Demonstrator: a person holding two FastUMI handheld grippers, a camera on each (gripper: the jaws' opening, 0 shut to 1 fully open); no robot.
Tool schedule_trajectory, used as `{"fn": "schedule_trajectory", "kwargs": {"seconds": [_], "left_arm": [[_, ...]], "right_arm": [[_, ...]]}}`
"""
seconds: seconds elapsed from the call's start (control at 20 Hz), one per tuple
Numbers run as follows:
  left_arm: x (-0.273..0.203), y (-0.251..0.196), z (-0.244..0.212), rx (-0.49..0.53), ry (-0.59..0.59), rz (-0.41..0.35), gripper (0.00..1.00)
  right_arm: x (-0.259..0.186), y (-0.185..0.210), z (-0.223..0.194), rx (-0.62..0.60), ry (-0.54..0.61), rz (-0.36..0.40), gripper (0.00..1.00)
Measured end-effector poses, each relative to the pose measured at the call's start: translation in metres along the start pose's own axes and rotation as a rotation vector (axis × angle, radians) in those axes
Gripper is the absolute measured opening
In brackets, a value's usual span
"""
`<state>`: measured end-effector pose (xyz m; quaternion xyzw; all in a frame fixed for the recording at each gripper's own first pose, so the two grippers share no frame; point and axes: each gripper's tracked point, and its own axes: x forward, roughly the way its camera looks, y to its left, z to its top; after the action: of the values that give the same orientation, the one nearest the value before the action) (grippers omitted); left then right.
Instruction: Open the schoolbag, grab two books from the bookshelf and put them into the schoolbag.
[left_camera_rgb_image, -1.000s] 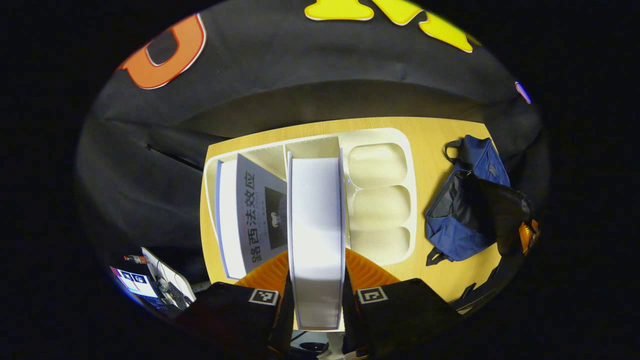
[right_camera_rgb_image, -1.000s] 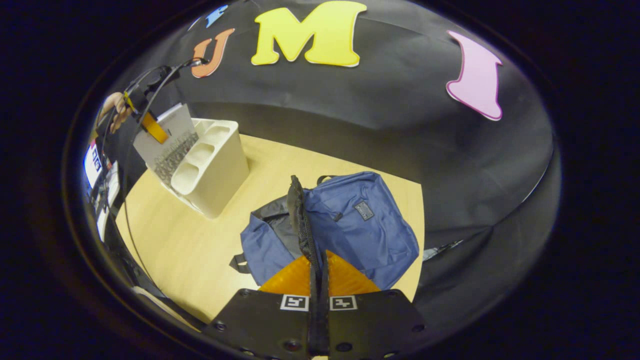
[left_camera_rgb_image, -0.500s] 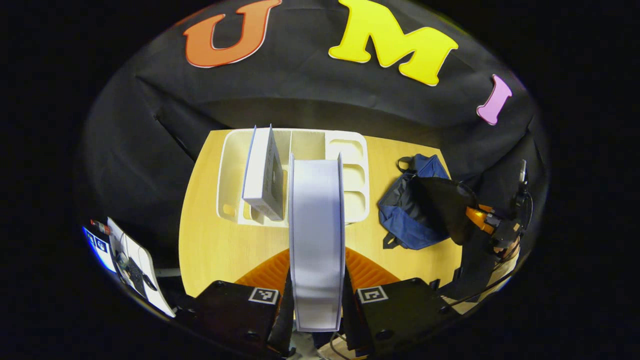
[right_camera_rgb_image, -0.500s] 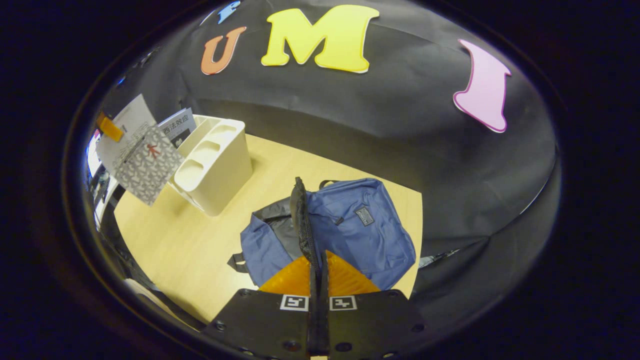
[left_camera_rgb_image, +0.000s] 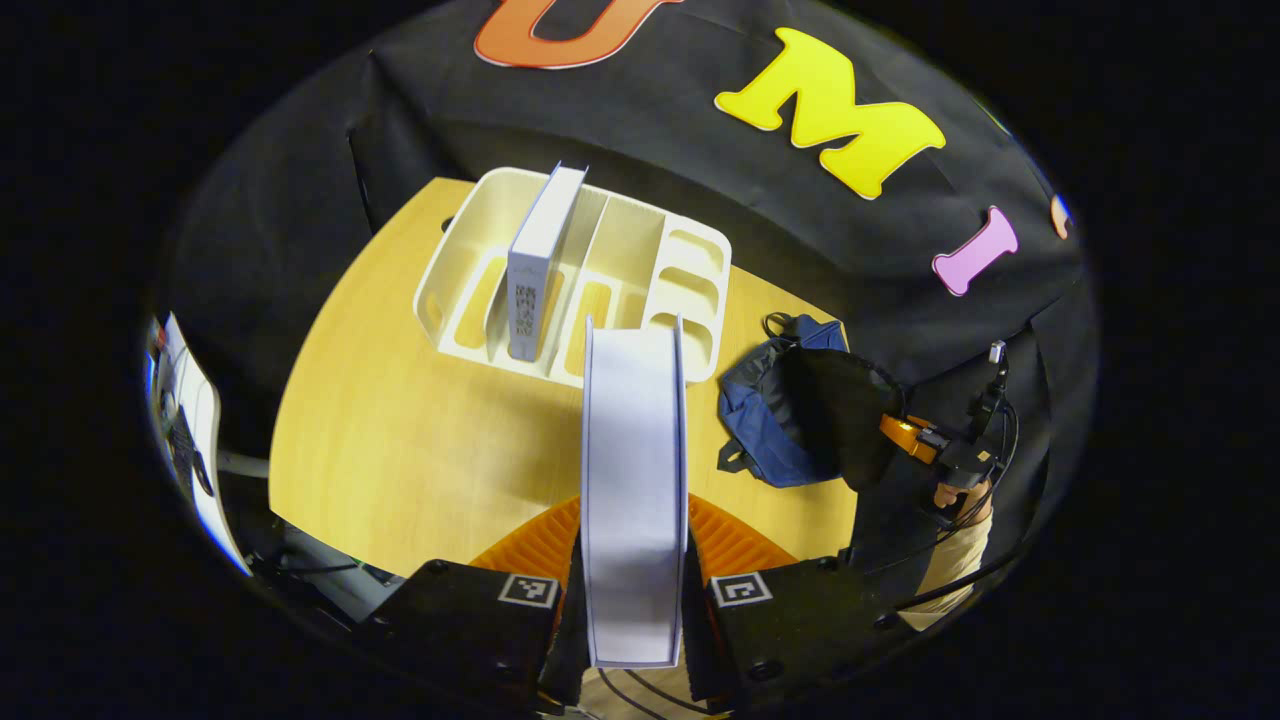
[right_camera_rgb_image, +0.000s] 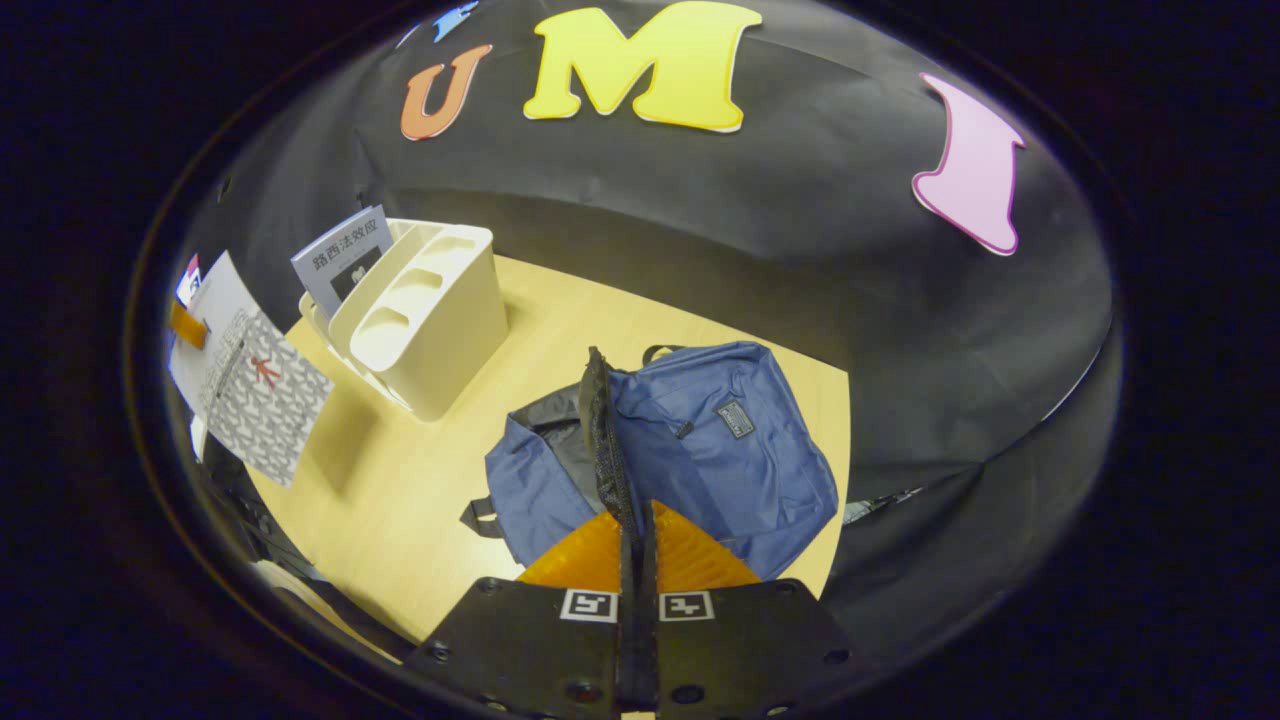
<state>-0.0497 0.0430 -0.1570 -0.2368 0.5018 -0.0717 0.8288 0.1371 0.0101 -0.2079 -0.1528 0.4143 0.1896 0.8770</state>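
Lifted clear of the bookshelf since the earlier frame, one white-edged book is clamped by the left gripper above the wooden table. One book is kept upright in the cream plastic shelf. The blue fabric schoolbag lies open; its black mesh flap is pinched by the right gripper. The held book's patterned cover is seen in the right gripper view.

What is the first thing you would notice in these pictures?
A white book stands out first, pinched upright in the left hand-held gripper above the yellow wooden table. Next comes the blue schoolbag near the table's right side, its flap pulled up by the right hand-held gripper. At the back, a cream bookshelf holds one more book.
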Motion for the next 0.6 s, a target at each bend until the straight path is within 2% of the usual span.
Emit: {"fn": "schedule_trajectory", "kwargs": {"seconds": [0.1, 0.25, 0.35, 0.4, 0.6], "left_arm": [[0.012, -0.007, -0.021, -0.073, 0.032, -0.079, 0.41], [0.033, -0.028, -0.042, -0.120, 0.066, -0.183, 0.40], [0.044, -0.051, -0.054, -0.121, 0.075, -0.274, 0.43], [0.049, -0.065, -0.056, -0.114, 0.062, -0.325, 0.40], [0.073, -0.121, -0.058, -0.115, 0.018, -0.499, 0.40]], "right_arm": [[0.000, 0.003, -0.002, -0.001, 0.016, -0.002, 0.01], [-0.001, 0.003, -0.005, -0.005, 0.031, -0.011, 0.00], [-0.001, 0.002, -0.002, 0.015, 0.035, -0.012, 0.00], [-0.001, 0.001, 0.000, 0.029, 0.040, -0.013, 0.01], [0.000, -0.010, 0.013, 0.084, 0.057, -0.035, 0.00]]}}
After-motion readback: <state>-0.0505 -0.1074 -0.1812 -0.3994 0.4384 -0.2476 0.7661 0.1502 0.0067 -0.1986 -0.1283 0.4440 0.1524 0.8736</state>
